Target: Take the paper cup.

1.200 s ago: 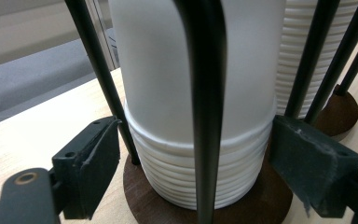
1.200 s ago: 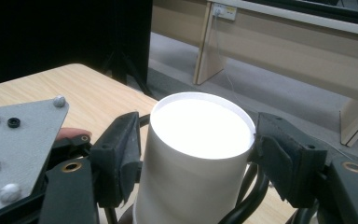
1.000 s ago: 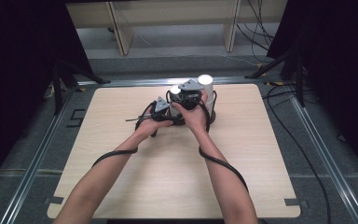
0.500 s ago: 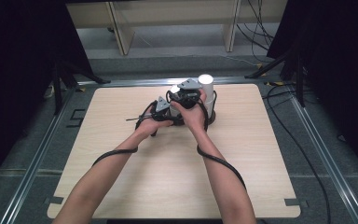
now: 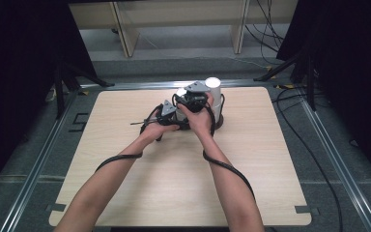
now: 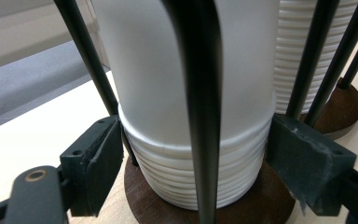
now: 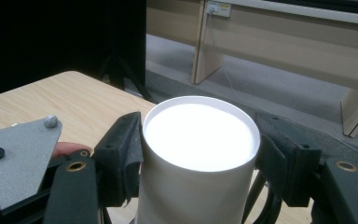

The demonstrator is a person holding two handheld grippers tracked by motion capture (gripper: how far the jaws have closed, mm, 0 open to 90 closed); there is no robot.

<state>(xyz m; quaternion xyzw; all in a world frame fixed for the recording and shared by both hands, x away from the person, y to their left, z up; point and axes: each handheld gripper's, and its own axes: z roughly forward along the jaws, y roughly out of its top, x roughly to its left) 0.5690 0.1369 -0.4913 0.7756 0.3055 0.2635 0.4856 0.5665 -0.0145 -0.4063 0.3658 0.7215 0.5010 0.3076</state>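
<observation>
Near the far edge of the tabletop (image 5: pixel 125 159), a stack of white cups (image 6: pixel 196 140) stands in a black wire holder (image 6: pixel 200 107). Left gripper (image 5: pixel 166 116) fingers (image 6: pixel 93 163) pinch the stack's low rims. Right gripper (image 5: pixel 195 99) fingers (image 7: pixel 121 154) have just closed and squeeze the top cup (image 7: pixel 200 140).

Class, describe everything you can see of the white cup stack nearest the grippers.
The cup stack is white, matte, paper-like: inverted cups nested so their rolled rims form ridges low down. It stands upright on a round brown base between thin black rods. The left gripper pinches the ridged rims; the right gripper has just closed on the top cup. A second stack stands behind.
</observation>
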